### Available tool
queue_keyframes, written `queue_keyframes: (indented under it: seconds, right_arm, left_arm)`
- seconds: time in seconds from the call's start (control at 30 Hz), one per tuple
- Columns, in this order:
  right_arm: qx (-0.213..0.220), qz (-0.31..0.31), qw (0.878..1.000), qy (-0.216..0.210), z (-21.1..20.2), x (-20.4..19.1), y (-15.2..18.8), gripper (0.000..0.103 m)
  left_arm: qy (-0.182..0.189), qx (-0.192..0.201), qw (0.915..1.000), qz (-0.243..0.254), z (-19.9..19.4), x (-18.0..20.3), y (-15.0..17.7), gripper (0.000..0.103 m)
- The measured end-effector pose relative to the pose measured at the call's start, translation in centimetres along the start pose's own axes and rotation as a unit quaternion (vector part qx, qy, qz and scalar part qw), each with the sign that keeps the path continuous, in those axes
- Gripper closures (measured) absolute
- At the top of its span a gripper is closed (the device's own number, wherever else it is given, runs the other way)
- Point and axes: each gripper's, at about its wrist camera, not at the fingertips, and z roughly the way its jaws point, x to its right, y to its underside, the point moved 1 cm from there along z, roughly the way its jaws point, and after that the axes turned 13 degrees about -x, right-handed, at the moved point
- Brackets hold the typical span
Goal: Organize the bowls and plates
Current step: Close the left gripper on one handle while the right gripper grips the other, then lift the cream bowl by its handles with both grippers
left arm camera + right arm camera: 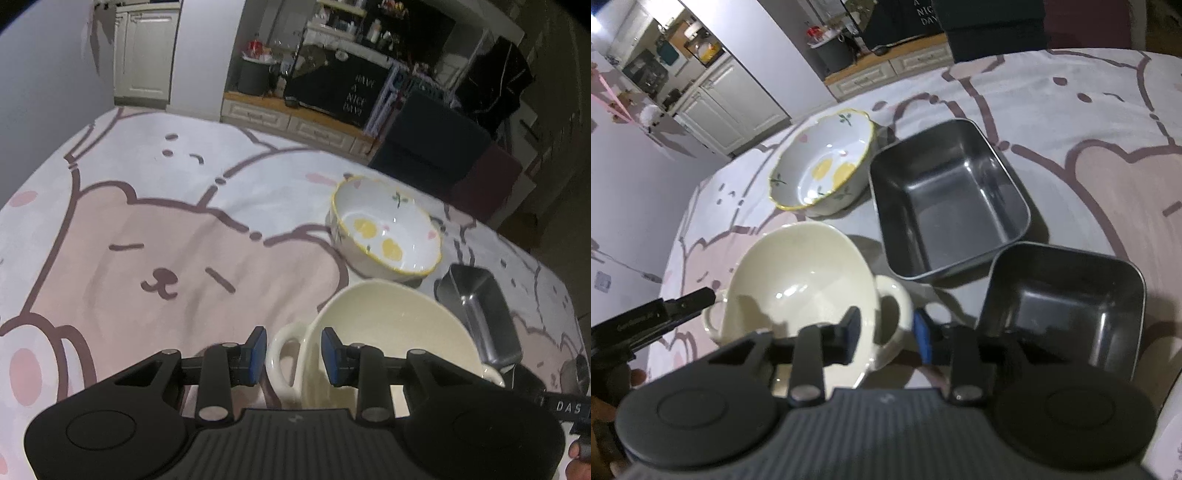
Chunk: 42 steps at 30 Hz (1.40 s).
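A cream bowl [388,332] with two loop handles is tilted just above the bear-print tablecloth [147,221]. My left gripper [294,356] straddles its left handle, one blue pad outside the loop and one against the inner wall, pressing. In the right wrist view the cream bowl [798,273] has its other handle between the pads of my right gripper [886,336], shut on it. The left gripper's black finger [690,301] shows at the bowl's far handle. A white bowl with yellow rim and flower print [384,229] [823,166] stands behind, apart from both grippers.
Two square steel containers [945,195] [1060,306] sit right of the cream bowl; one [480,306] shows in the left view. A dark chair [432,147] and low cabinets [295,122] stand beyond the table's far edge. A hand [631,376] holds the left gripper.
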Motion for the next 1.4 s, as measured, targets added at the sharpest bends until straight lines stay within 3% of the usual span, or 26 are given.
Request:
queue_keyframes:
  seconds: [0.17,0.83,1.4]
  right_arm:
    - [-0.005,0.005,1.000,0.009,0.6,0.1,-0.3,0.074]
    - [-0.009,-0.010,1.000,0.006,1.4,0.1,-0.3,0.074]
    - [-0.015,-0.020,1.000,0.016,1.6,-0.2,-0.6,0.073]
  left_arm:
    - [-0.008,-0.024,0.9997,0.001,1.1,-0.2,0.0,0.075]
    - [0.021,-0.054,0.9982,-0.013,2.8,-0.9,-0.2,0.075]
    - [0.038,-0.040,0.9985,-0.005,2.9,-1.3,0.0,0.077]
